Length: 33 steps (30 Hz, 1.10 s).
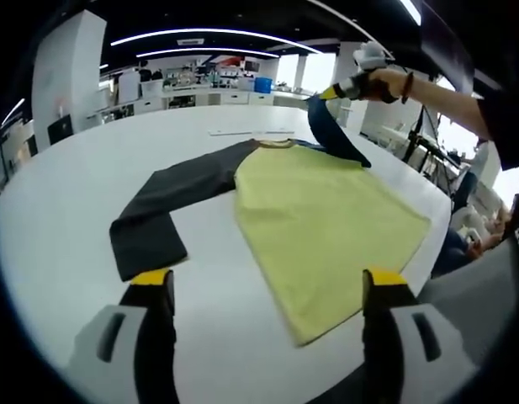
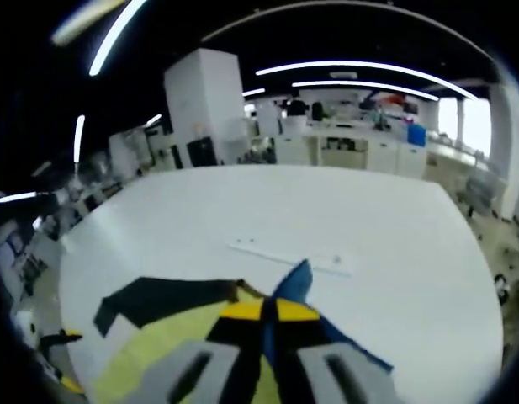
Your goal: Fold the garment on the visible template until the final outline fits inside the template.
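1. The shirt (image 1: 326, 215) lies flat on the white table (image 1: 74, 219): a yellow body with dark sleeves. One dark sleeve (image 1: 171, 210) stretches out to the left in the left gripper view and bends near its cuff. The other sleeve (image 1: 330, 130), bluish, is lifted off the table at the far side.

2. It looks like thin knit cloth: light, limp and quick to drape or crease, so it will sag from any single pinch point and may drag the body along when pulled. Good places to grip are cuffs, hem corners and shoulder seams, where a fold line can be set cleanly.

3. The right gripper (image 2: 270, 324) is clenched on the raised sleeve (image 2: 297, 286), its yellow-tipped jaws pressed together with blue cloth between them. In the left gripper view it shows at the far right, held by a person's hand (image 1: 385, 82).

4. The left gripper (image 1: 267, 290) is released, jaws wide apart, hovering over bare table just short of the near hem and touching nothing.

5. I cannot make out a template outline around the shirt. A thin pale strip (image 2: 288, 257) lies on the table beyond the collar.

6. Nothing else sits near the shirt. The table edge (image 1: 436, 244) runs close along the right hem in the left gripper view, so cloth could slip over it. Office furniture stands well beyond the table.
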Motion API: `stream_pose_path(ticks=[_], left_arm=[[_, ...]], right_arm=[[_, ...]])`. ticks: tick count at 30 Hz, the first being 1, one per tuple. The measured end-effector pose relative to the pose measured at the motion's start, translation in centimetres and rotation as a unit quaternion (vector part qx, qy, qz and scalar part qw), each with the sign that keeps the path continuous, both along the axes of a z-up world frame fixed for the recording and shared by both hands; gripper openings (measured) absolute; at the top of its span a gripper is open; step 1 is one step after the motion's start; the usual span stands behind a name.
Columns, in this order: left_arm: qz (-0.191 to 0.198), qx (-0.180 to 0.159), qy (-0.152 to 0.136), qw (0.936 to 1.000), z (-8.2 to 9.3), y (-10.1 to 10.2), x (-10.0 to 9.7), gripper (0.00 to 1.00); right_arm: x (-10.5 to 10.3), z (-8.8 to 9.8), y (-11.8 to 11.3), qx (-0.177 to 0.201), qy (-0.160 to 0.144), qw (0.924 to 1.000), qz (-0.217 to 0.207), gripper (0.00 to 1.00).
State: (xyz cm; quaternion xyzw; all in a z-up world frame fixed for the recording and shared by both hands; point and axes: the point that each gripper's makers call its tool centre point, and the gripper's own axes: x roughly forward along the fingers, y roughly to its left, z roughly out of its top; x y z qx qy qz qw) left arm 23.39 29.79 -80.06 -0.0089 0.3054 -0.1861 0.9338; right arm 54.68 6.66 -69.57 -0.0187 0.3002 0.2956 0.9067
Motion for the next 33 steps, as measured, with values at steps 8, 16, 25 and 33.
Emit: stream_pose_path(ticks=[8, 16, 25, 33], left_arm=[[0.004, -0.002, -0.001, 1.0, 0.0, 0.2, 0.1, 0.88], [0.009, -0.002, -0.005, 0.9999, 0.4, 0.3, 0.3, 0.88], [0.01, -0.007, -0.01, 0.9999, 0.5, 0.4, 0.5, 0.89], [0.008, -0.006, -0.008, 0.9999, 0.5, 0.2, 0.4, 0.88]], right_arm=[[-0.6, -0.2, 2.8, -0.001, -0.003, 0.9999, 0.016, 0.0], [-1.2, 0.1, 6.5, 0.014, -0.004, 0.999, 0.042, 0.0], [-1.7, 0.0, 9.0, 0.031, 0.004, 0.9977, 0.061, 0.0], [-2.9, 0.1, 10.8, 0.044, 0.005, 0.9953, 0.086, 0.0]])
